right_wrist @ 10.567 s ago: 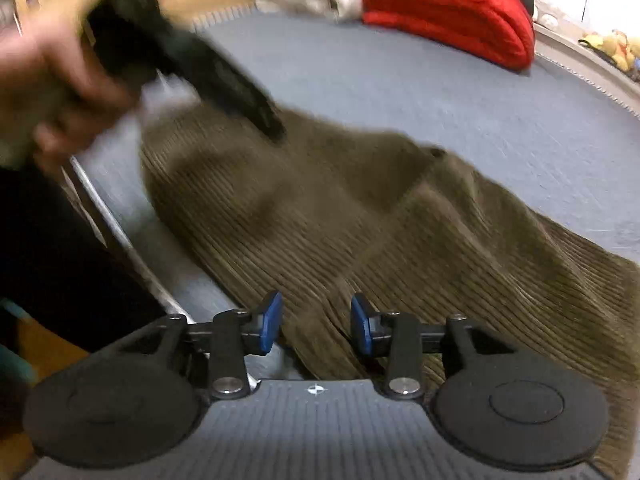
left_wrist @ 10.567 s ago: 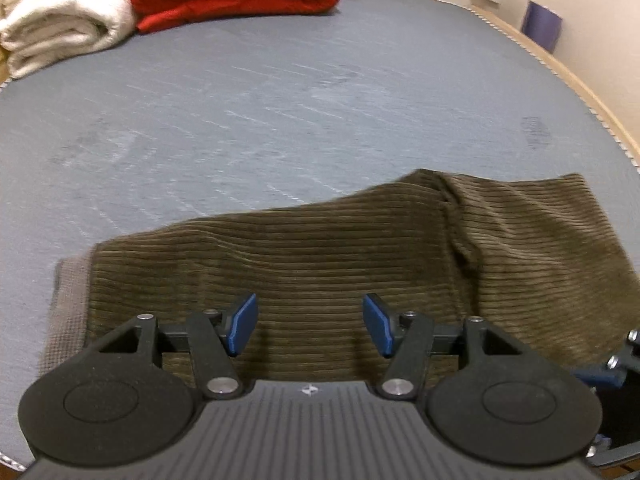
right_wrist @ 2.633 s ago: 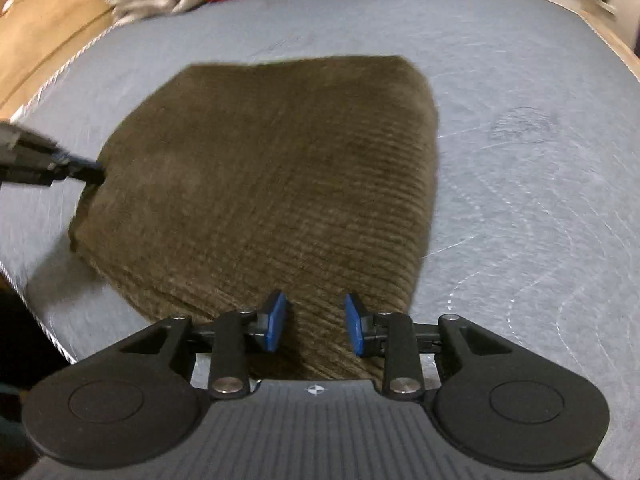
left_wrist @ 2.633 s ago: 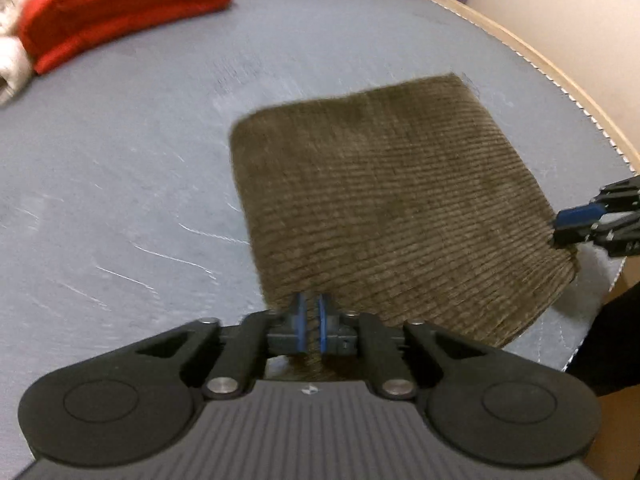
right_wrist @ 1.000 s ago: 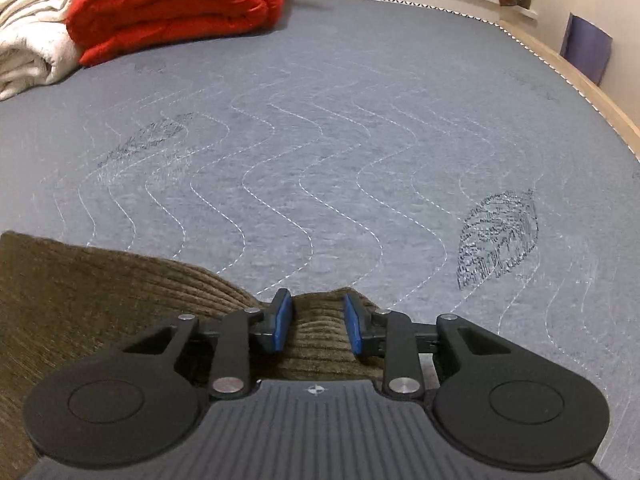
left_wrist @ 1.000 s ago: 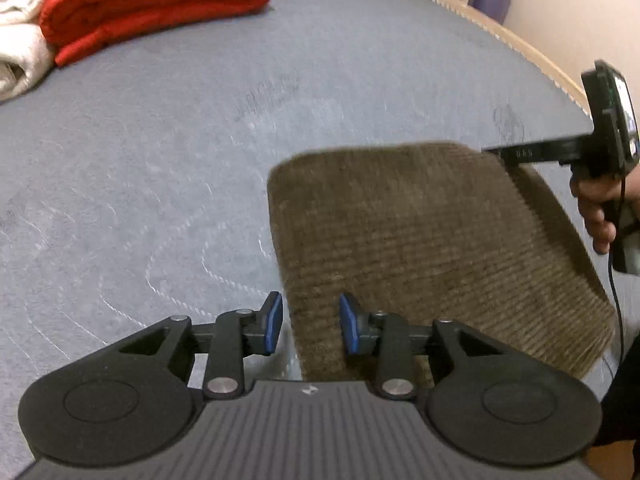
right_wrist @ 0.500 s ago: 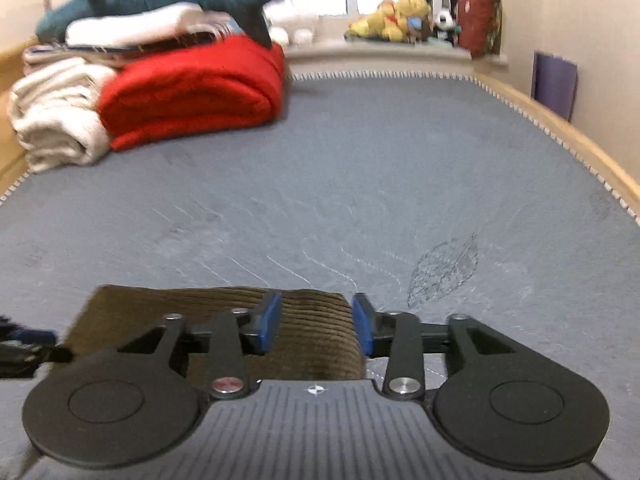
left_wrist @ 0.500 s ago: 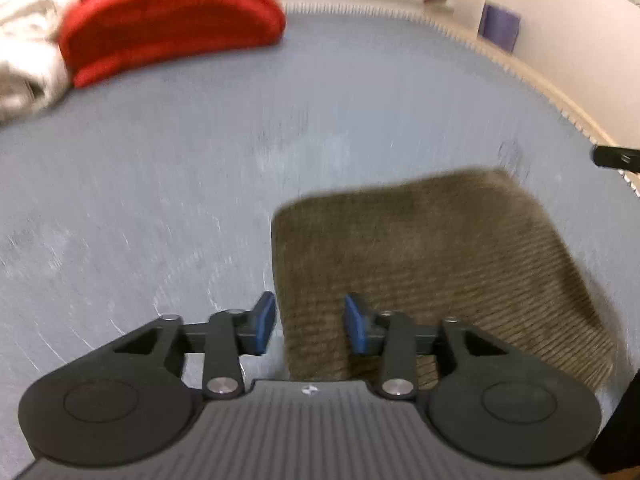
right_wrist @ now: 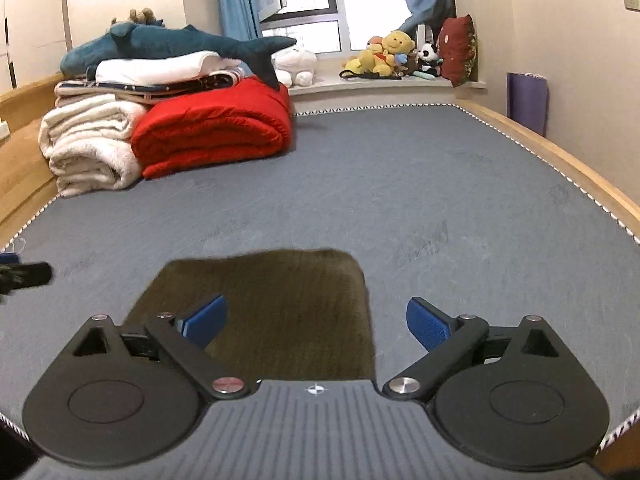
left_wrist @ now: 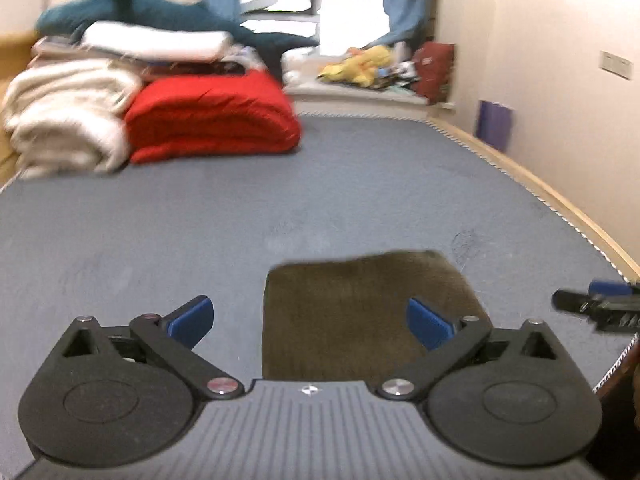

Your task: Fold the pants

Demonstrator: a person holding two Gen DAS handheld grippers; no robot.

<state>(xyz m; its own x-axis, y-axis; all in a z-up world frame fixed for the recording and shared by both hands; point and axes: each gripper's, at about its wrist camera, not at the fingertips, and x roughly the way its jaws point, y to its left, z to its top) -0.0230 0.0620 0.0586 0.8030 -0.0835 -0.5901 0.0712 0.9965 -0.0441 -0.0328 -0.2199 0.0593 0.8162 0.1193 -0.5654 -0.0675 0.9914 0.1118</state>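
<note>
The brown corduroy pants [left_wrist: 360, 312] lie folded into a compact rectangle on the grey mattress [left_wrist: 200, 240], near its front edge; they show too in the right wrist view as pants [right_wrist: 280, 304]. My left gripper [left_wrist: 310, 320] hovers above and behind them, jaws opening wide with nothing gripped. My right gripper [right_wrist: 316, 320] likewise hangs over the pants, its jaws opening, holding nothing. The right gripper's tip [left_wrist: 592, 300] shows at the left wrist view's right edge; the left gripper's tip [right_wrist: 24, 276] shows at the right wrist view's left edge.
A red folded quilt [right_wrist: 212, 132] and cream blankets [right_wrist: 88, 144] are stacked at the mattress's far left, with a plush shark [right_wrist: 176, 44] on top. Soft toys [right_wrist: 384, 56] sit on the windowsill. A wooden bed frame [right_wrist: 560, 160] runs along the right.
Both grippers have lifted and pulled back from the folded pants, and their jaws have spread from nearly closed to wide. The pants stay flat on the mattress.
</note>
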